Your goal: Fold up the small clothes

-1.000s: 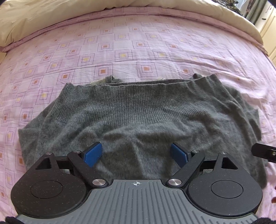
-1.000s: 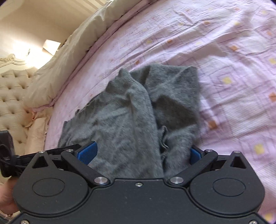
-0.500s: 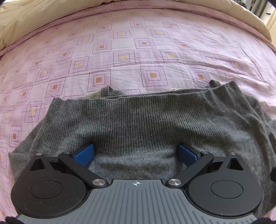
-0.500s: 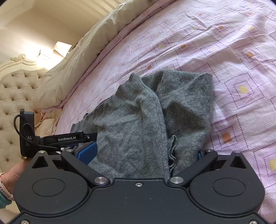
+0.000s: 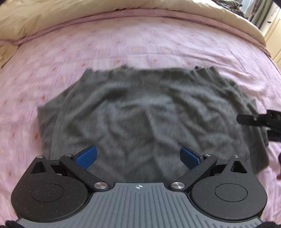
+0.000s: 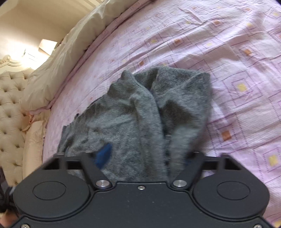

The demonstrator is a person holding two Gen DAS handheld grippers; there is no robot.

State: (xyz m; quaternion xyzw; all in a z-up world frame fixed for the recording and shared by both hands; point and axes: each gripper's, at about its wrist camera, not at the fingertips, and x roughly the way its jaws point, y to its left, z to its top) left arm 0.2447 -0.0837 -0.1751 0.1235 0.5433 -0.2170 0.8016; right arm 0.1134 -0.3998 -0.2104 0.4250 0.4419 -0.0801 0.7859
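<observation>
A grey knit sweater (image 5: 140, 112) lies crumpled on the pink patterned bedspread (image 5: 140, 43). My left gripper (image 5: 138, 157) hovers over its near edge, open, with the blue pads (image 5: 86, 156) wide apart and nothing pinched. In the right wrist view the same sweater (image 6: 133, 122) bunches into folds between the fingers of my right gripper (image 6: 146, 156). Its left pad (image 6: 103, 154) shows against the knit; the right pad is hidden by cloth. Its jaws stand well apart. The right gripper (image 5: 260, 119) also shows at the sweater's right edge.
A cream duvet (image 5: 123, 10) runs along the far side of the bed. A tufted beige headboard (image 6: 12, 112) stands at the left of the right wrist view. Bare pink bedspread (image 6: 237, 70) surrounds the sweater.
The left wrist view has pulled back from the sweater and is blurred by motion. The right gripper's left pad has moved a little inward against the bunched cloth.
</observation>
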